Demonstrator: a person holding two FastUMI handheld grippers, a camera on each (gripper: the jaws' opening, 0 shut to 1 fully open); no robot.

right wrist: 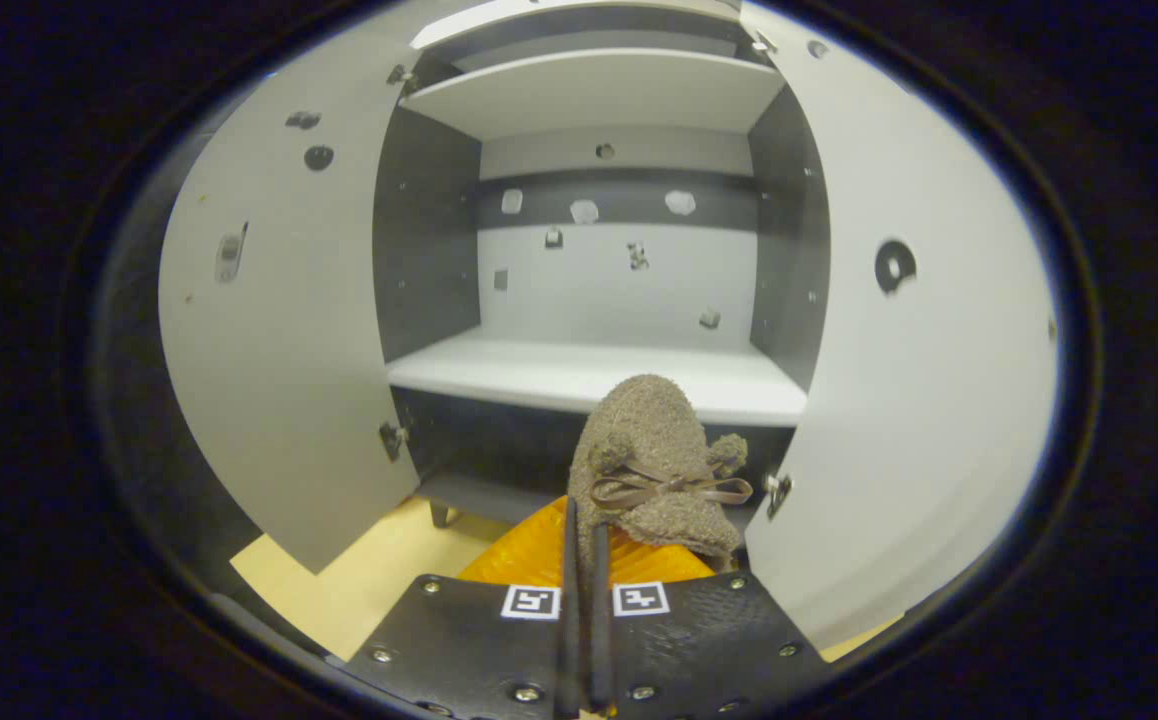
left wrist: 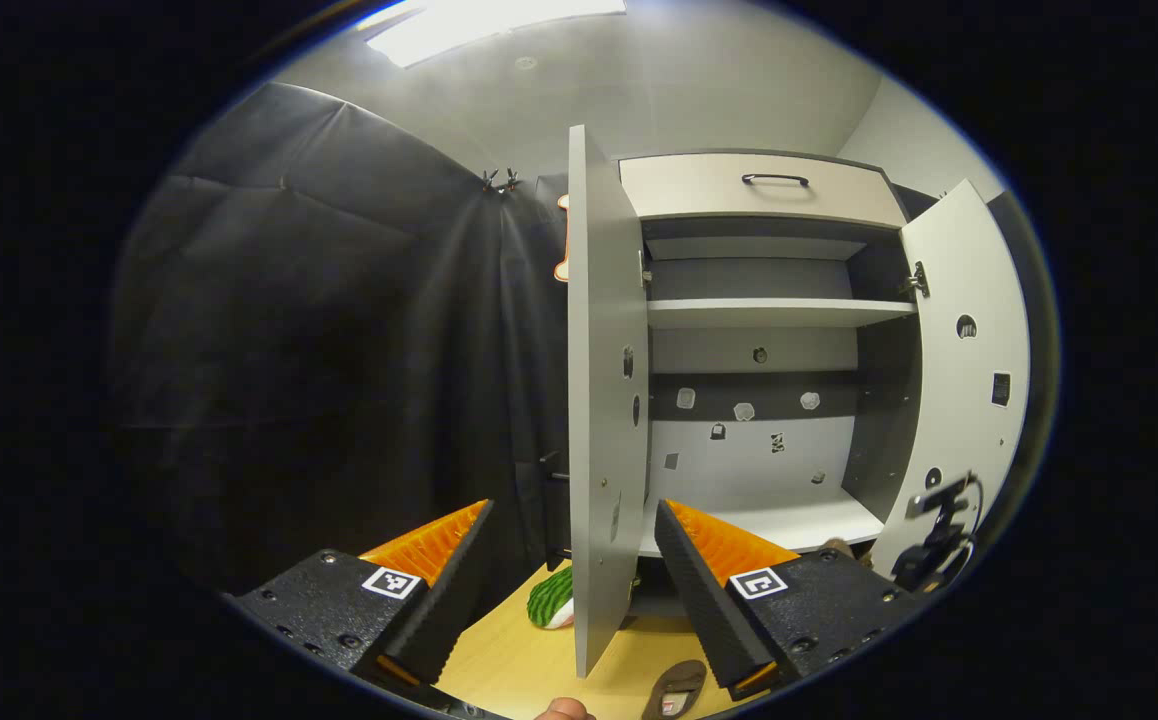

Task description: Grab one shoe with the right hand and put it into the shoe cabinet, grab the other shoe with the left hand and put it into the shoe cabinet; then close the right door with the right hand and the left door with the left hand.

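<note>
- Ahead, the grey-and-white laminate shoe cabinet (right wrist: 599, 370) stands with both flat doors swung wide and its smooth white lower shelf bare.
- Right gripper (right wrist: 581, 560), orange ribbed fingers pressed together, clamps the fuzzy brown slipper with a ribbon bow (right wrist: 654, 460); its long axis points toward that shelf, just short of it.
- Left gripper (left wrist: 569, 560) hangs spread apart, straddling the left door's edge.
- Flat brown slipper (left wrist: 674, 690) lies on the pale wooden floor.

Both doors stand swung wide, so the shoe cabinet's lower shelf (right wrist: 599, 372) lies bare and reachable from the front. The left door (left wrist: 604, 400) (seen edge-on) stands between the left tongs' (left wrist: 569, 570) parted fingers.
</note>
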